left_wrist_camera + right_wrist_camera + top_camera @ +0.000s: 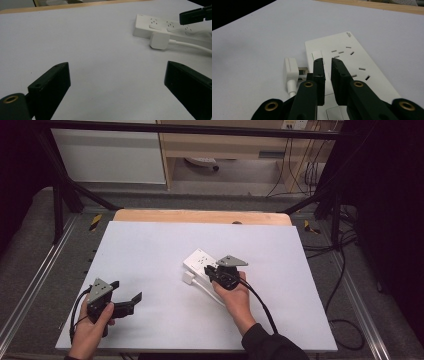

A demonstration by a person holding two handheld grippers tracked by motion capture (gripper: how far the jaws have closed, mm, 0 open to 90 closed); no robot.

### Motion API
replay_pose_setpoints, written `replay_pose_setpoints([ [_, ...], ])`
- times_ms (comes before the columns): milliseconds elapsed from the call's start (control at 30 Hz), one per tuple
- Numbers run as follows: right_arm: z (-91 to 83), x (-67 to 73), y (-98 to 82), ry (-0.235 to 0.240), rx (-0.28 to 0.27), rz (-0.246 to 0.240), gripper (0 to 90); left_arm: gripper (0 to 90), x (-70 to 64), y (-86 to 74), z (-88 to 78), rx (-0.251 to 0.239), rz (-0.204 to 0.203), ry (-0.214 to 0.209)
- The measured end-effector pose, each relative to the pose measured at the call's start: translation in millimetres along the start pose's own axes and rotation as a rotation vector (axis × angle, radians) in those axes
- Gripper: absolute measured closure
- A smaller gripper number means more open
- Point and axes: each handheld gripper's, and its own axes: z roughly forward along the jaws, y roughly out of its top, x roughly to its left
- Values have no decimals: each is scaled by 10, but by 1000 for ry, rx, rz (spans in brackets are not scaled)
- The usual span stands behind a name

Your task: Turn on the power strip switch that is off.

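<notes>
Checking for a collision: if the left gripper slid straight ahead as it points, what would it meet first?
Probably nothing: bare white table lies ahead of the left gripper; the plug sits off to the right.

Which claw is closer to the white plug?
The right claw. It sits over the power strip, right beside the white plug lying on the table. The left claw is far off toward the table's near left corner.

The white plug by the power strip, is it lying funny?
Yes. The white plug lies on its side on the table beside the power strip, prongs pointing at the strip's edge, not pushed into any socket.
</notes>
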Motion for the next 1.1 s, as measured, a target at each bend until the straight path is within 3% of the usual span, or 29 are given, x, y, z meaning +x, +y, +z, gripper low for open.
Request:
replay_pose_setpoints([
  [533, -41, -13, 43, 19, -36, 26, 621, 65, -4, -3, 5, 5, 11, 0],
  [1100, -100, -108, 108, 3, -46, 81, 189, 65, -7, -6, 9, 9, 9, 1],
])
